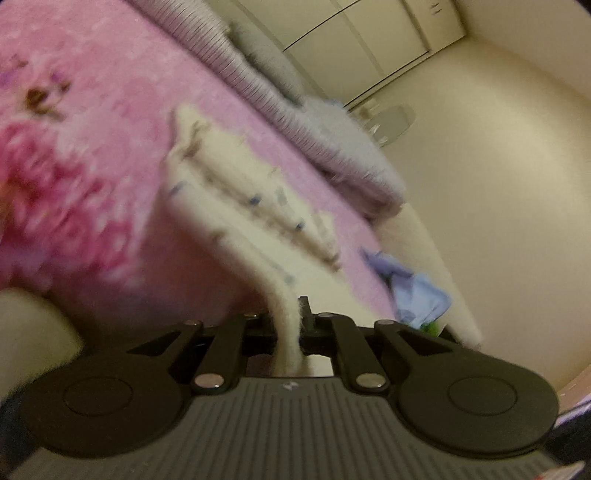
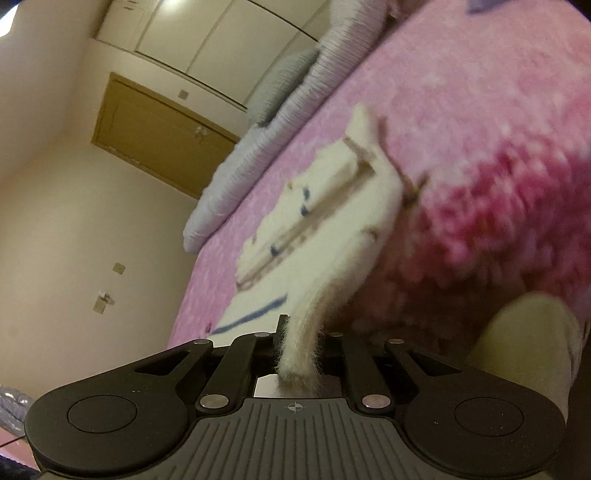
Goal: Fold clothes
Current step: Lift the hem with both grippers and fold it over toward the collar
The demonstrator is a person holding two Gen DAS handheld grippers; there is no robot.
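A cream-white fuzzy garment (image 1: pixel 225 206) with brownish seams and small blue marks lies stretched over a pink flowered bedspread (image 1: pixel 74 122). My left gripper (image 1: pixel 290 325) is shut on one bunched edge of it, and the cloth runs up from the jaws. In the right wrist view the same garment (image 2: pixel 332 206) stretches away over the bedspread (image 2: pixel 461 110), and my right gripper (image 2: pixel 299 350) is shut on another bunched edge. Both held edges are raised off the bed. Both views are blurred by motion.
A striped lilac blanket roll (image 1: pixel 258 85) and grey-blue pillows (image 2: pixel 280 85) lie along the bed's far side. A blue-lilac cloth (image 1: pixel 413 288) lies near the bed's edge. A pale wall, white cupboards (image 1: pixel 369 33) and a brown door (image 2: pixel 159 136) stand beyond. A pale sleeve (image 2: pixel 532 343) shows at right.
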